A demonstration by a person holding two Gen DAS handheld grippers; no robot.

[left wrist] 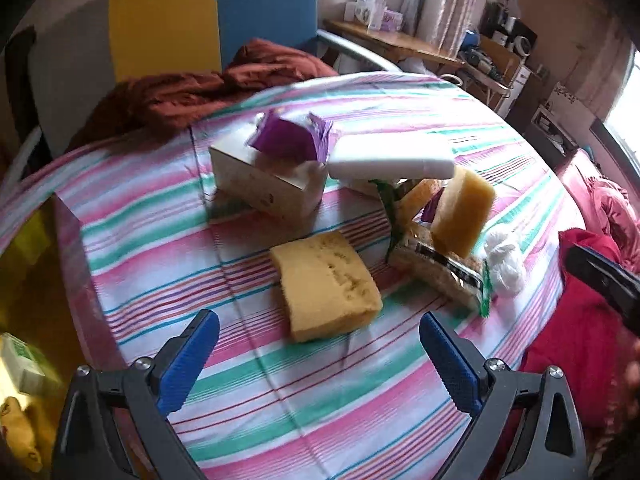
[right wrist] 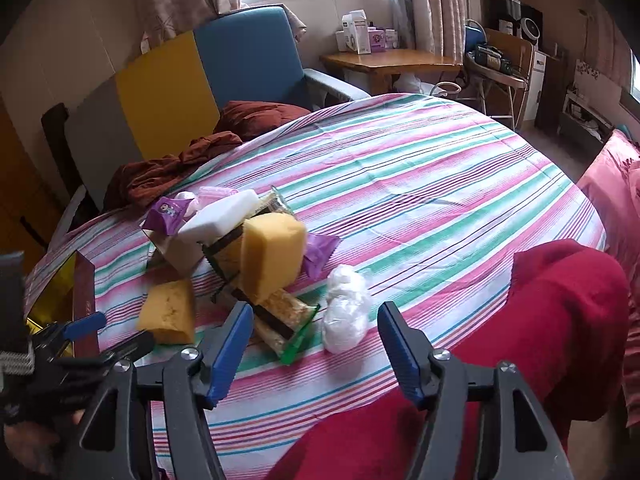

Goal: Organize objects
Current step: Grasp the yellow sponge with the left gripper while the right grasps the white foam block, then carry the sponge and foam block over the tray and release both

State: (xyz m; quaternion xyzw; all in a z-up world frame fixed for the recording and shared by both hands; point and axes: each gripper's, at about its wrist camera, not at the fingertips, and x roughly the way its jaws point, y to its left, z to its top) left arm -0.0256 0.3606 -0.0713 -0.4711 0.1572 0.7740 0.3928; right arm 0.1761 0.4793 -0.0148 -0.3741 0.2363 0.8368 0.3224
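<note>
A pile of objects lies on the striped tablecloth (left wrist: 280, 392). A yellow sponge (left wrist: 326, 282) lies flat just ahead of my open, empty left gripper (left wrist: 320, 354). A second yellow sponge (left wrist: 462, 214) stands on a snack packet (left wrist: 436, 276). A white foam block (left wrist: 390, 158) leans on a beige box (left wrist: 264, 180) with purple sachets (left wrist: 286, 136). A crumpled white bag (left wrist: 504, 260) lies to the right. My right gripper (right wrist: 316, 348) is open and empty, near the white bag (right wrist: 346, 308), the packet (right wrist: 284, 316) and the upright sponge (right wrist: 272, 256).
A gold-lined red box (right wrist: 82, 304) stands open at the table's left edge. A rust-brown cloth (left wrist: 192, 92) lies at the far edge before a blue and yellow chair (right wrist: 240, 56). A red garment (right wrist: 520, 352) covers the near right. A wooden side table (right wrist: 388, 60) stands behind.
</note>
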